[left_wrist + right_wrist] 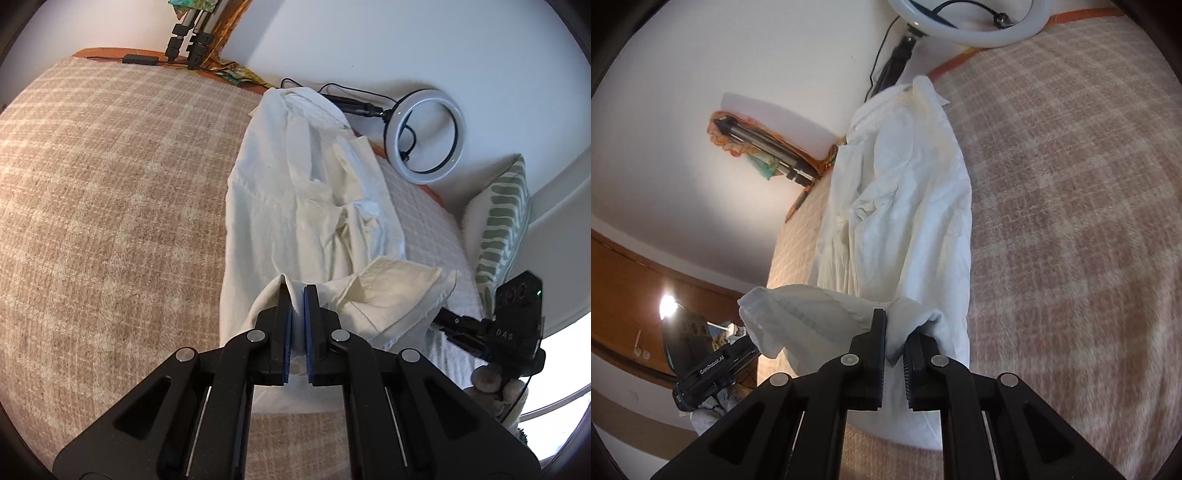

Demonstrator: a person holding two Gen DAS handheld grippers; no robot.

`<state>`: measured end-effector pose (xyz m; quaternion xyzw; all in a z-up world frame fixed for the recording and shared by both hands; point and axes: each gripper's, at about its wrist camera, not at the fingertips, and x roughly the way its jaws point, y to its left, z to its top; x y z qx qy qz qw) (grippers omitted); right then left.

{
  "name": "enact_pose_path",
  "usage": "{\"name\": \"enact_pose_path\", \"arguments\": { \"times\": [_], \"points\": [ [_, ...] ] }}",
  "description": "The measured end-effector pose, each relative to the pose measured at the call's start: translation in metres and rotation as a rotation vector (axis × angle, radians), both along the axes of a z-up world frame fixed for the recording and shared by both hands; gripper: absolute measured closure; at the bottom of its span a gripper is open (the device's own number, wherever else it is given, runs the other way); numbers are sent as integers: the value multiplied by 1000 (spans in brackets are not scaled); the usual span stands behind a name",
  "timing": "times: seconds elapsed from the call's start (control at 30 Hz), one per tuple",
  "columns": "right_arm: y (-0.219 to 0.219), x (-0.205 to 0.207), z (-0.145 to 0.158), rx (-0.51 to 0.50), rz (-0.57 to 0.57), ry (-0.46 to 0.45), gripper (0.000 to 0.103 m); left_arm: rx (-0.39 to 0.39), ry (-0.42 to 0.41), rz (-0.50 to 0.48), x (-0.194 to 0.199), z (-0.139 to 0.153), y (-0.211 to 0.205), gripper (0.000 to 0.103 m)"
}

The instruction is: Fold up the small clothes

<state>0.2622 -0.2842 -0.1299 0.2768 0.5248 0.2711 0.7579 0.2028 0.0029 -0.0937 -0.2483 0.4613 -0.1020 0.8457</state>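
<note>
Black linkage arms fill the bottom of both wrist views, and each pair of jaws is pinched nearly shut on white cloth. Spread under everything is the beige checked blanket (110, 206), covering the bed from the near edge to the far wall. On it lies the white shirt (295, 206), a long crumpled band running from the collar at the far end, close to the wall, down to the hem lifted at the near end. Left gripper (297, 291) has a fold of that hem clamped between its blue pads, the fabric bunching up on both sides of the fingers. Right gripper (895, 332) is clamped on another part of the same near edge, a loose flap billowing off to its left in the right wrist view. Over in the left wrist view, the right gripper (448, 321) shows at the right, its fingertips hidden under the raised cloth. Beyond the shirt, a white ring light (424, 136) leans at the wall, its black cable trailing left. Green-and-white striped pillow (502, 229) sits to the right, and folded tripod legs (192, 40) stand in the far corner.
</note>
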Motion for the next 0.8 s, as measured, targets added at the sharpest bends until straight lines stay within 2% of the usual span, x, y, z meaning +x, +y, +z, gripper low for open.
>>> {"name": "enact_pose_path", "arguments": {
  "times": [0.13,0.17,0.23,0.3,0.33,0.37,0.47,0.67,0.7,0.77,0.8],
  "points": [
    [8,6,0,-43,12,-21,91,35,-5,16,2,-3,2,98],
    [8,8,0,-52,13,-28,82,35,-4,30,3,-2,4,93],
    [5,10,4,-52,0,-40,63,37,-23,48,2,2,8,89],
    [-3,9,13,-31,-22,-79,61,77,-49,67,1,10,10,78],
    [-5,9,17,-27,-25,-92,55,108,-77,83,-2,15,12,73],
    [-8,7,22,-28,-29,-109,51,129,-98,95,-4,19,13,73],
    [-17,1,28,-75,-45,-140,51,159,-138,118,-11,28,17,73],
    [-19,0,7,-98,8,-71,52,198,-120,64,-10,17,6,73],
    [-15,0,5,-119,22,-72,54,206,-107,55,-8,13,4,73],
    [-7,0,2,-129,51,-70,67,215,-79,37,-3,2,0,70],
    [-3,1,0,-132,65,-68,69,217,-61,41,0,-4,-2,71]
  ]
}}
